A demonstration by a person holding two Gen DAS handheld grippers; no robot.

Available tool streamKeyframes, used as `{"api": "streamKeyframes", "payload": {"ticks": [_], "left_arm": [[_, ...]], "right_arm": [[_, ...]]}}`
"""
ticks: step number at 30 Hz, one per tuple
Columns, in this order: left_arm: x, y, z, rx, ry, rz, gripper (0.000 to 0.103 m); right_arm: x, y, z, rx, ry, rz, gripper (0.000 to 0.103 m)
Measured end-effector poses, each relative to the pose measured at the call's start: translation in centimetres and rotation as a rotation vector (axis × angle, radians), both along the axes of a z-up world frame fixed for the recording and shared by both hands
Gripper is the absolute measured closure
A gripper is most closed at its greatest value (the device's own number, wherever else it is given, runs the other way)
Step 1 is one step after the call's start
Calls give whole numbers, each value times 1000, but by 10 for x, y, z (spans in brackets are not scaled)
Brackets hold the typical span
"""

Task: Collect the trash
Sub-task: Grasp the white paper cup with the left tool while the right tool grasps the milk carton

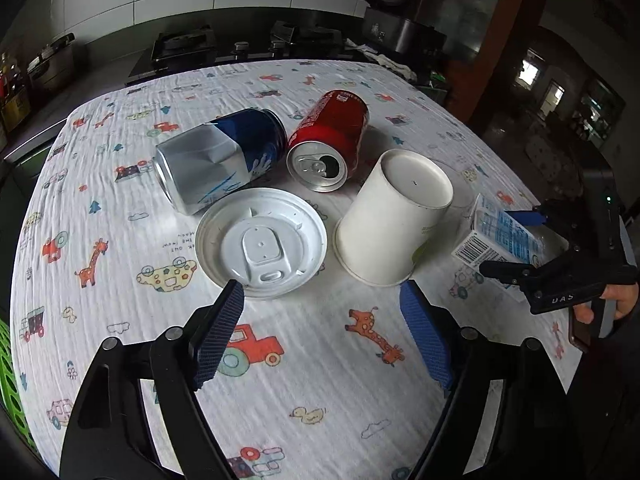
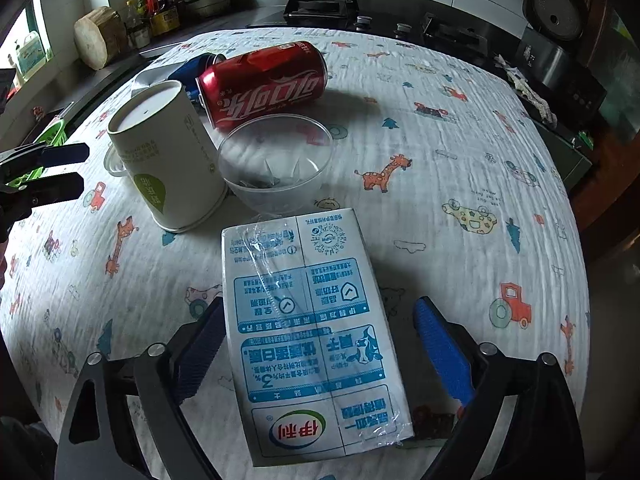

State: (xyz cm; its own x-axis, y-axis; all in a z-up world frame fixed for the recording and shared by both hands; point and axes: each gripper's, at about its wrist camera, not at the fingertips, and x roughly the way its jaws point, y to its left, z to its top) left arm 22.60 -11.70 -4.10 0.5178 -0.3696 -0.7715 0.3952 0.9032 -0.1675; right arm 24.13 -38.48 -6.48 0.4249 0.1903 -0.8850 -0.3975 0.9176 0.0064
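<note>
Trash lies on the patterned tablecloth [image 1: 320,380]. A white plastic lid [image 1: 262,242], a blue and silver can [image 1: 222,158], a red cola can [image 1: 330,136] and an upturned white paper cup [image 1: 394,216] lie ahead of my open, empty left gripper [image 1: 320,332]. A white and blue milk carton [image 2: 316,332] lies flat between the open fingers of my right gripper [image 2: 320,352]; the left finger is against it, the right finger stands apart. A clear plastic bowl [image 2: 276,164] sits beyond the carton. The right gripper [image 1: 516,240] also shows in the left wrist view around the carton [image 1: 496,240].
A green perforated basket [image 1: 10,384] shows at the left edge of the table. A dark counter with a gas hob [image 1: 240,48] runs behind the table, with bottles and a pot [image 2: 160,8] at its left and a rice cooker [image 2: 556,12] at its right.
</note>
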Motion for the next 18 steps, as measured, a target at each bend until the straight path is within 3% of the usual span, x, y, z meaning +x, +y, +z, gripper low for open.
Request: {"api": "streamKeyframes", "payload": {"ticks": [3,6,18], "left_arm": [[2,-11,-1,8,-11,-28,18],[6,-22,-2,15,-19,-55,18],[28,-58,-10,24,-24,-113,18]], "right_arm": [[-2,-1,-1,15,8,0,36],[-5,-5,1,27,7,-16,40],[-27,-12,13,52,-7,-54,40]]}}
